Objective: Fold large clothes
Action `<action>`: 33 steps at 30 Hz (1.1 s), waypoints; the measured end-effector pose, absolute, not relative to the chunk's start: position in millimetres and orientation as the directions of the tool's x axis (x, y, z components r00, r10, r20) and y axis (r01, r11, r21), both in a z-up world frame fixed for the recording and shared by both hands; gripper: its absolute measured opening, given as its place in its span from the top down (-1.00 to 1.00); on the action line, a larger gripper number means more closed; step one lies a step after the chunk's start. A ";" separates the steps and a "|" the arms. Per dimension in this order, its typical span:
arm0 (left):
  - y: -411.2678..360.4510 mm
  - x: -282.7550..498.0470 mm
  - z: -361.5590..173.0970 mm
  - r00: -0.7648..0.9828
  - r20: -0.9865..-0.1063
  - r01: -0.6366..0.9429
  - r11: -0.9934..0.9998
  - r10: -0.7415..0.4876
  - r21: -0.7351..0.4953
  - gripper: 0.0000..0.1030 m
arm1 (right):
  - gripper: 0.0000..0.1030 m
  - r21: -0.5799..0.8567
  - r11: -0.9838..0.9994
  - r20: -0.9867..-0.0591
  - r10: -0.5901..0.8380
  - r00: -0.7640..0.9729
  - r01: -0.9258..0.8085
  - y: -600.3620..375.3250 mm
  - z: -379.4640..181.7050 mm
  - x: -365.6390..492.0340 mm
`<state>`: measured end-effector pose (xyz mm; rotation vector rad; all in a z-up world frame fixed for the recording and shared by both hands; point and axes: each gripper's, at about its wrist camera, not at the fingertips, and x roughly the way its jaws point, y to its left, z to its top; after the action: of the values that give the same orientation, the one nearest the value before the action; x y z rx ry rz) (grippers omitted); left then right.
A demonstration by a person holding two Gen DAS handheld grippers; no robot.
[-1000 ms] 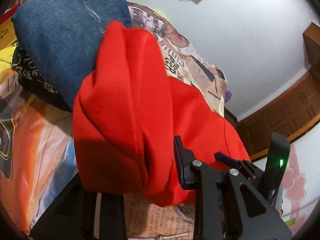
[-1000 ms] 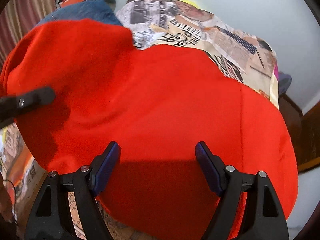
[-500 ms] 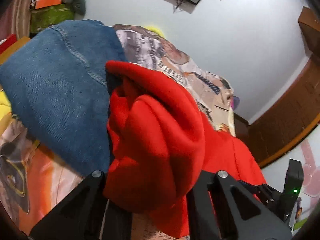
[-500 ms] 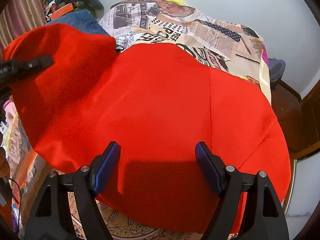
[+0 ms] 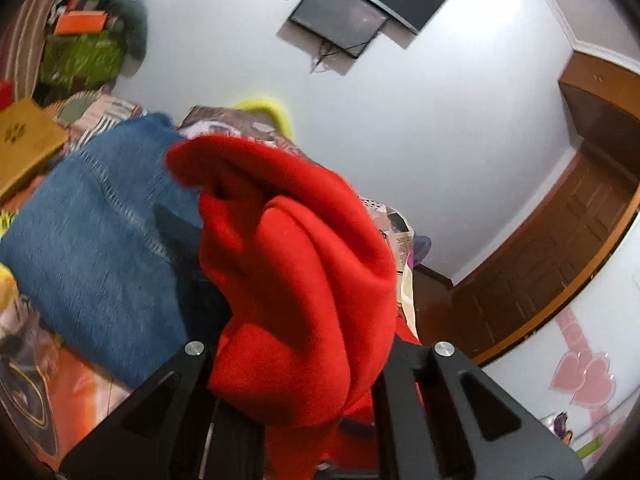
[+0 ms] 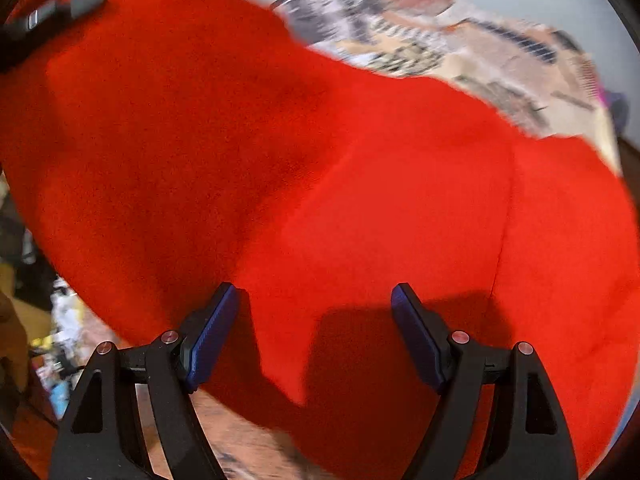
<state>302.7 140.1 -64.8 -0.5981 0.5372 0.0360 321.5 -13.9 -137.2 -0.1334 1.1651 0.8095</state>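
Bright indoor light, perhaps from overhead; motion blur throughout, fisheye bending at edges, dark vignetted corners.

The left claw (image 5: pixel 296 344) is gripping a bunched fold of red cloth (image 5: pixel 296 280) between its two fingers and is tilting upward, while the right claw (image 6: pixel 312 332) is standing with jaws spread wide apart, its blue pads (image 6: pixel 210 340) pinching nothing.

red garment (image 6: pixel 320 152), blue denim (image 5: pixel 88 256), newsprint-pattern sheet (image 6: pixel 460 40)
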 end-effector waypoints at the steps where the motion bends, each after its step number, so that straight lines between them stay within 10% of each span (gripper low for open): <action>1: 135.5 307.0 -63.1 0.859 -0.499 -0.179 0.844 -0.116 -0.505 0.86 | -0.47 0.321 0.706 -0.853 0.506 0.131 -0.631 -10.7 -138.5 320.4; 25: -70.8 347.3 -184.8 0.507 -0.767 0.229 0.919 -0.394 -0.321 0.83 | -0.48 0.134 0.954 -0.846 0.251 0.471 -0.266 -231.6 -101.7 297.5; 30: -70.5 328.5 -170.4 0.479 -0.768 0.305 0.901 -0.425 -0.309 -0.04 | -0.48 0.161 0.953 -0.832 0.271 0.485 -0.257 -239.6 -93.7 291.1; 33: -71.8 313.0 -156.4 0.489 -0.773 0.316 0.908 -0.404 -0.275 -0.15 | -0.47 0.181 0.947 -0.808 0.297 0.509 -0.265 -237.7 -80.0 285.2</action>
<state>313.0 -71.8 -156.4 -0.1002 0.9651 -0.4381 285.2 -237.7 -80.0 0.0354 0.9803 0.3390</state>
